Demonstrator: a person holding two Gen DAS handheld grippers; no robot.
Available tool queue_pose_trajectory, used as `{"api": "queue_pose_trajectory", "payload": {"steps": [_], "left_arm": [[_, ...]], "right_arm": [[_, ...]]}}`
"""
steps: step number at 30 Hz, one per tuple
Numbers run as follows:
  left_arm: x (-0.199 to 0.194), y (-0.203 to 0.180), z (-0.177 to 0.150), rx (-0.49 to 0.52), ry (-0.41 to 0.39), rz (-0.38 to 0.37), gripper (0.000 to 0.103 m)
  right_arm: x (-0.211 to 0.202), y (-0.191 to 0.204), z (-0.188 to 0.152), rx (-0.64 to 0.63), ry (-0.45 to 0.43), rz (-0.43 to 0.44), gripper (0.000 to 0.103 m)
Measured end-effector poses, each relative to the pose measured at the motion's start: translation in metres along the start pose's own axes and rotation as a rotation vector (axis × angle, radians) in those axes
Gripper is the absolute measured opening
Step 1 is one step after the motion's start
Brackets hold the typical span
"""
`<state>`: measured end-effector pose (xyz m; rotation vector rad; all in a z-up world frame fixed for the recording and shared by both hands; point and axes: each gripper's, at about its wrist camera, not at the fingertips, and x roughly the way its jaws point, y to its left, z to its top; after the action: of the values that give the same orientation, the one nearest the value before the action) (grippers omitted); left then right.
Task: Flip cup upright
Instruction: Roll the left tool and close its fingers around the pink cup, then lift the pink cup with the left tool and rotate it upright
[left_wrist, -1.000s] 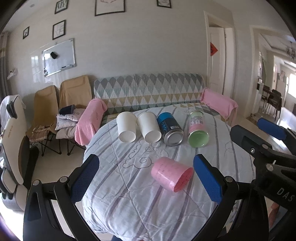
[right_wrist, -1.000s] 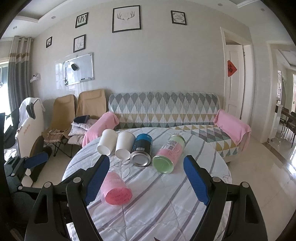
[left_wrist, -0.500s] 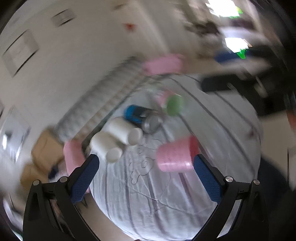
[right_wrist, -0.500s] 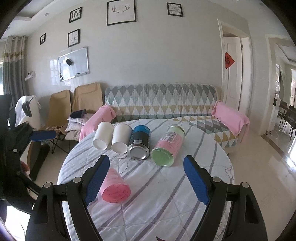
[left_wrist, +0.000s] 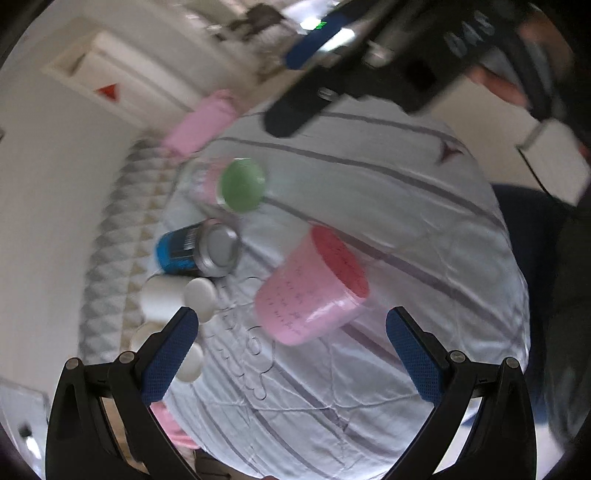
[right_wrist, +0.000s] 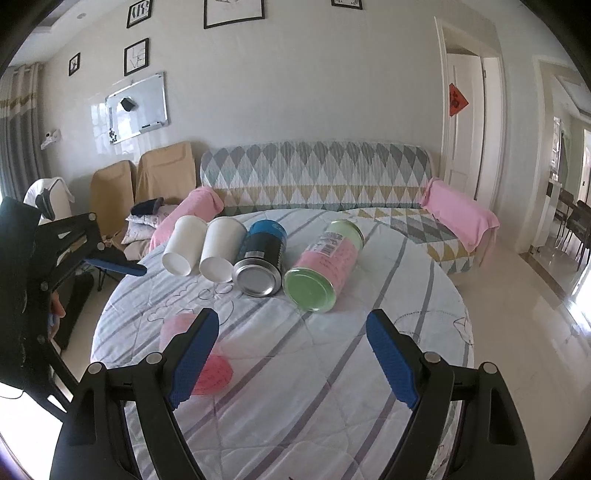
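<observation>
A pink cup (left_wrist: 312, 291) lies on its side on the round cloth-covered table (left_wrist: 369, 387), its open mouth facing away from the row of containers. My left gripper (left_wrist: 291, 332) is open and rolled sideways, its blue pads on either side of the cup and a little short of it. In the right wrist view the pink cup (right_wrist: 216, 367) is partly hidden behind the left finger. My right gripper (right_wrist: 293, 354) is open and empty above the table's near part. The left gripper also shows in the right wrist view (right_wrist: 110, 264) at the left edge.
Two white paper cups (right_wrist: 201, 251), a blue can (right_wrist: 260, 264) and a pink jar with a green lid (right_wrist: 321, 271) lie on their sides in a row at the back of the table. A patterned sofa (right_wrist: 314, 177) stands behind.
My left gripper has rolled sharply sideways and moved closer to the pink cup, which now sits between its pads. My right gripper has shifted slightly forward.
</observation>
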<state>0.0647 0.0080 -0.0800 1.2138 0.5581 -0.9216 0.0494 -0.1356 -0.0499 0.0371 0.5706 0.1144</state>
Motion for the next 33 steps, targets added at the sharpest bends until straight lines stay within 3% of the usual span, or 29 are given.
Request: {"api": "queue_pose_trajectory", "payload": {"steps": [9,14,20,25,33], "left_arm": [[0.029,-0.014,0.003,0.273,-0.004,-0.079,0.103],[0.041,-0.015,0.005,0.348,-0.008,-0.101,0.103],[0.044,-0.012,0.011,0.365,-0.012,-0.168,0.102],[0.052,-0.011,0.017,0.345,0.039,-0.245,0.087],[0.052,-0.014,0.017,0.331,0.061,-0.220,0.082]], "right_arm": [[0.014,-0.018,-0.002,0.050,0.013,0.027,0.083],[0.025,-0.027,-0.004,0.070,0.025,0.052,0.083],[0.039,-0.034,-0.005,0.090,0.050,0.060,0.083],[0.042,-0.037,-0.005,0.096,0.053,0.061,0.083],[0.041,-0.039,-0.007,0.099,0.053,0.059,0.083]]}}
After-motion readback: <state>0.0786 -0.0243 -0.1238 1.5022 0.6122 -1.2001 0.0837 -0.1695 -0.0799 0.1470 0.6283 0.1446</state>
